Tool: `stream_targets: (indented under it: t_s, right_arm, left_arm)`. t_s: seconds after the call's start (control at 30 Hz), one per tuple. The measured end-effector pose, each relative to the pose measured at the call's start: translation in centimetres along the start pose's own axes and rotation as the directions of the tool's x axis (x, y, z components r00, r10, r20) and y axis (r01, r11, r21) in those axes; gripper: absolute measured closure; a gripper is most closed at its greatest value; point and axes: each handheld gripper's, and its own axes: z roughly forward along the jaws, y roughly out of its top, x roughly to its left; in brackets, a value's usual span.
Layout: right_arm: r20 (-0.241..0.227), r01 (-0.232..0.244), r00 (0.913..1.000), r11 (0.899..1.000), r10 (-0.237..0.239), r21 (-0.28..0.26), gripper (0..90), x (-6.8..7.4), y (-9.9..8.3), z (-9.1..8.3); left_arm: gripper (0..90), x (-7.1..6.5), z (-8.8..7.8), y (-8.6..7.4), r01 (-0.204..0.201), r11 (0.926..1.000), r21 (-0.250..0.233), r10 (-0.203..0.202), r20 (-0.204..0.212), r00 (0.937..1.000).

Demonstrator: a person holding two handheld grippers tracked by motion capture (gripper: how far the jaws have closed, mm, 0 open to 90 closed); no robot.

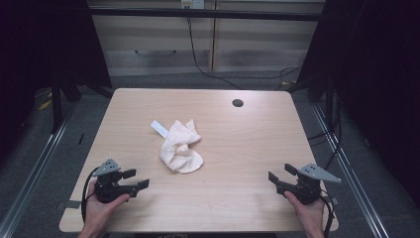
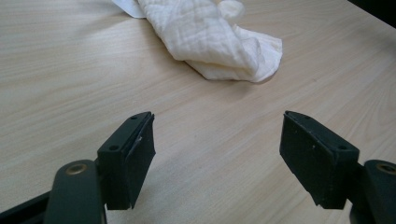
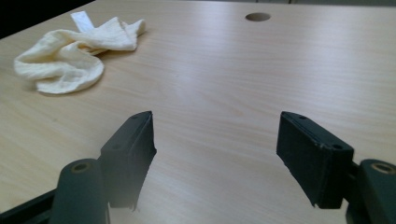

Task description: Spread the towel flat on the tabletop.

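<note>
We see a crumpled white cloth [image 1: 181, 148] lying loose on the wooden table [image 1: 237, 148], held by nothing; its long axis runs from a narrow tab at its far left end toward its bulkier near right end; it lies ahead of and to the right of our left gripper [image 1: 135, 179], near but apart, and ahead and well to the left of our right gripper [image 1: 278, 173]; both grippers rest low at the table's near edge, jaws spread wide, nothing between them.
</note>
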Motion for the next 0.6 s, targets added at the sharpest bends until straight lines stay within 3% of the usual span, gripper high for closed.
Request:
stream_targets:
  t_s: [0.13,0.17,0.3,0.4,0.53,0.6]
  right_arm:
    - [-0.026,0.006,0.9996,1.0,-0.006,0.012,31.4,0.0,-0.1,0.1]
    - [-0.062,-0.005,0.9981,0.999,0.007,0.033,30.9,0.0,-0.2,0.3]
    - [-0.098,-0.004,0.9951,0.998,0.01,0.062,30.5,-0.2,-0.3,0.5]
    - [-0.101,-0.009,0.9948,0.998,0.015,0.059,30.5,-0.1,-0.3,0.5]
    - [-0.104,0.001,0.9946,0.997,0.007,0.074,30.4,0.2,-0.3,0.8]
    - [-0.109,0.009,0.9941,0.997,0.0,0.081,29.7,0.3,-0.3,0.9]
  left_arm:
    - [26.4,0.1,0.2,0.0,0.012,0.9999,0.006,-0.012,0.001,0.9999]
    - [26.3,0.2,0.3,0.1,0.016,0.9998,0.009,-0.016,-0.007,0.9998]
    - [25.3,0.2,0.3,0.2,0.023,0.9997,-0.007,-0.023,-0.018,0.9996]
    - [23.6,0.0,0.4,0.4,0.028,0.9996,-0.011,-0.028,-0.002,0.9996]
    - [23.9,-0.3,0.9,1.2,0.026,0.9994,0.023,-0.026,0.022,0.9994]
    - [23.8,-0.5,0.7,1.7,0.009,0.9998,0.018,-0.01,0.027,0.9996]
